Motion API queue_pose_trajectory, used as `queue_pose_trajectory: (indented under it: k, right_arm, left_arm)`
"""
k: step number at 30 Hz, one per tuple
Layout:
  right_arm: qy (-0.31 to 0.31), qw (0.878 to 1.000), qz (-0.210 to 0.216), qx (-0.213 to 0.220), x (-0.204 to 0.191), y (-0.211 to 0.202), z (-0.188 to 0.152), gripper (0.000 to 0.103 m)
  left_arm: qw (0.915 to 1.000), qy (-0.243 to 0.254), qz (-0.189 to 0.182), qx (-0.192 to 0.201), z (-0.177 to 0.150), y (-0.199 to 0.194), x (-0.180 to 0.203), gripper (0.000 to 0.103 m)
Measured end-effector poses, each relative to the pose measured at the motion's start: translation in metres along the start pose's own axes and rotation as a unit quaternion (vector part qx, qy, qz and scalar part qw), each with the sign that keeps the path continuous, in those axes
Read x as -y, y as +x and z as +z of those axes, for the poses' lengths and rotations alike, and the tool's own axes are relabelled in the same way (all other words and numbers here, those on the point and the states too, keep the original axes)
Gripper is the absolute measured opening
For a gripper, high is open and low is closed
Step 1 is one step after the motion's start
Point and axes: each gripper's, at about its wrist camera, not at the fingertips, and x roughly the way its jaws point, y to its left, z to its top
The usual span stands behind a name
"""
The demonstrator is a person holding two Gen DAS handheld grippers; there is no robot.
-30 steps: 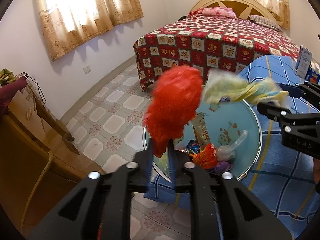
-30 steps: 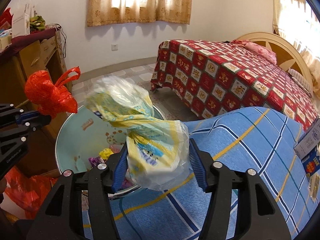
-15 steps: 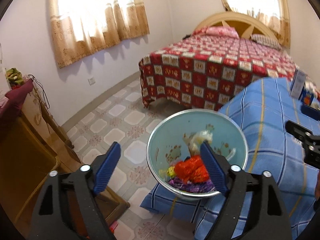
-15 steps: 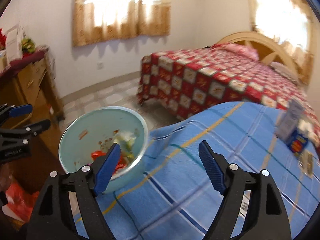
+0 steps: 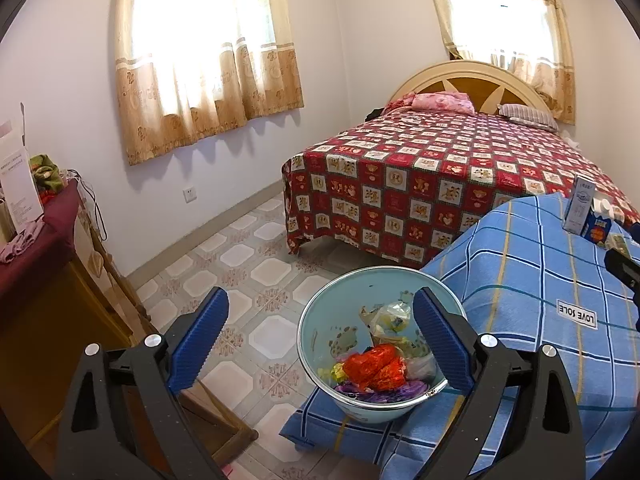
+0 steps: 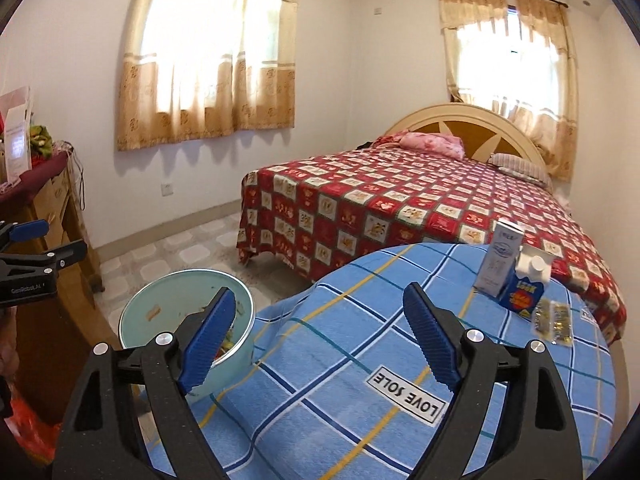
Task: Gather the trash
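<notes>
A light-blue basin (image 5: 320,332) sits at the left edge of the blue checked cloth (image 5: 540,280). It holds a red plastic bag (image 5: 374,368), a clear-and-yellow bag (image 5: 390,318) and purple scraps. My left gripper (image 5: 320,340) is open and empty, above and in front of the basin. My right gripper (image 6: 318,332) is open and empty over the cloth (image 6: 360,320), with the basin (image 6: 168,304) to its left. A white carton (image 6: 500,260), a blue carton (image 6: 526,288) and a small packet (image 6: 554,320) lie at the cloth's far right.
A bed with a red patterned cover (image 5: 440,168) stands beyond the cloth. A wooden dresser (image 5: 48,280) with clutter on top is at the left. Tiled floor (image 5: 240,260) lies between dresser and bed. The left gripper also shows in the right wrist view (image 6: 28,260).
Both grippers opened and dropped their bags into the basin: the red bag from the left, the yellow-and-clear bag from the right. Both grippers then pulled back and up, empty.
</notes>
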Motion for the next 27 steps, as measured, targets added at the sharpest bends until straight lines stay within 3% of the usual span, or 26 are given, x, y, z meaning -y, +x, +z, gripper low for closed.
queue_pose_trajectory:
  k: [2, 27]
  right_arm:
    - [0.002, 1.000, -0.001, 0.000, 0.0027, -0.0026, 0.0012, 0.084]
    - [0.011, 1.000, -0.003, -0.001, 0.0076, -0.0092, -0.0008, 0.084]
  left_arm:
    - [1.0000, 0.000, 0.001, 0.001, 0.0011, -0.0014, 0.0005, 0.096]
    - [1.0000, -0.005, 0.002, 0.006, 0.0043, -0.0066, -0.0039, 0.097]
